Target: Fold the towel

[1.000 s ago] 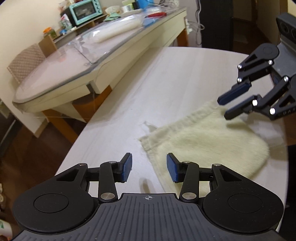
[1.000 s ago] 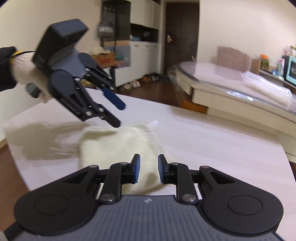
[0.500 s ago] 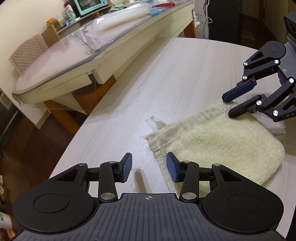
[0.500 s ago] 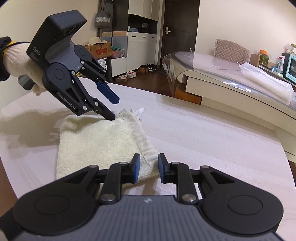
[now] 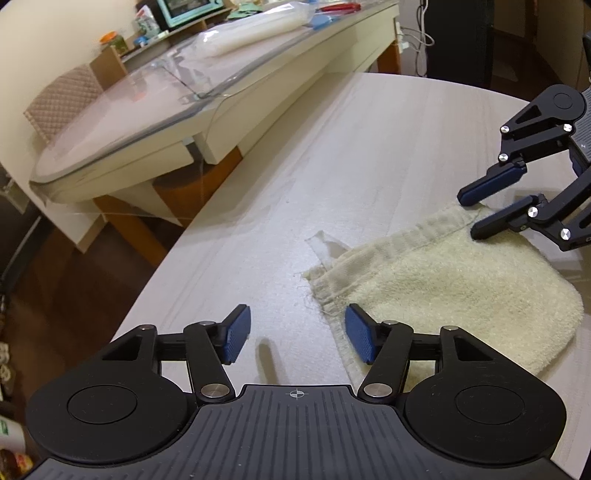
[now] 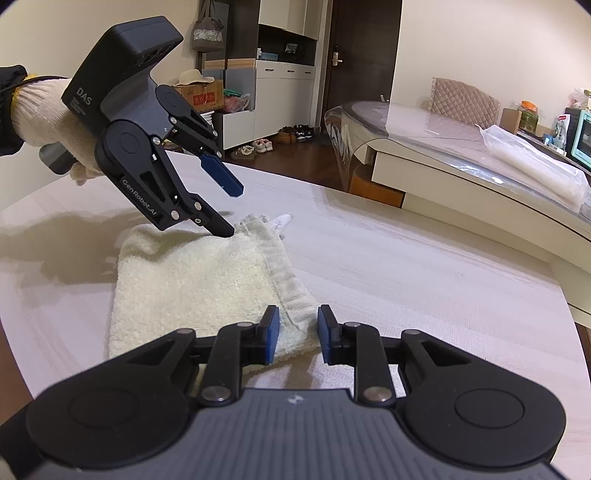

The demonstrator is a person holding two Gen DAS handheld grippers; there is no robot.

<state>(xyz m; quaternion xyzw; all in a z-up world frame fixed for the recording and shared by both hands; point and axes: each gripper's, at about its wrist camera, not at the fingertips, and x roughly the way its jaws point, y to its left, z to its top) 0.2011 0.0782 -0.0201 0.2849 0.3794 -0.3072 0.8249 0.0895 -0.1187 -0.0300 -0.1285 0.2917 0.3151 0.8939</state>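
A pale yellow towel lies folded on the light wood table, its hemmed edge and a small white tag toward the table's middle. My left gripper is open just above the table; its right finger is at the towel's near hem corner. The right wrist view shows that gripper in a gloved hand, its lower fingertip touching the towel. My right gripper is open with a narrow gap, and the other hem corner lies between its pads. In the left wrist view this gripper straddles that corner.
A glass-topped cream table stands close beyond the wood table, carrying a plastic-wrapped roll and a teal toaster oven. A padded chair sits behind it. The wood table's rounded edge drops to a dark floor.
Both grippers have come closer to the towel's hemmed edge, one at each corner. My left gripper has opened wider. The towel has stayed flat.
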